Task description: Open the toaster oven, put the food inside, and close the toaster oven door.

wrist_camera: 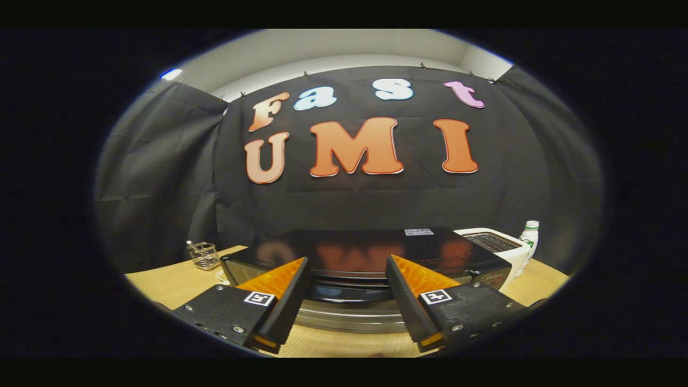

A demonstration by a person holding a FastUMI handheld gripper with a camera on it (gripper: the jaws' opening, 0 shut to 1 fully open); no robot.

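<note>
A glossy black toaster oven with a flat, mirror-like top sits on a light wooden table, directly ahead of the gripper. Its top surface is dark and shiny enough to carry a blurred orange reflection, and a small pale sticker lies near its back edge. Along its front runs a rounded, silver-coloured metal bar, a handle by the look of it, spanning the gap between the fingers just below the dark upper lip of the door. The door looks closed, though the front face is seen at too steep an angle to be sure.

The gripper's two black fingers, each with an orange wedge-shaped upper face and a small square marker, are spread well apart and hold nothing. The silver bar and the oven's front edge lie in the space between them and just beyond their tips; whether either finger touches the oven cannot be told.

Behind the oven to the right stands a white slotted toaster, and just beside it a clear plastic bottle with a white cap. To the left of the oven, further back on the table, is a small wire basket.
</note>
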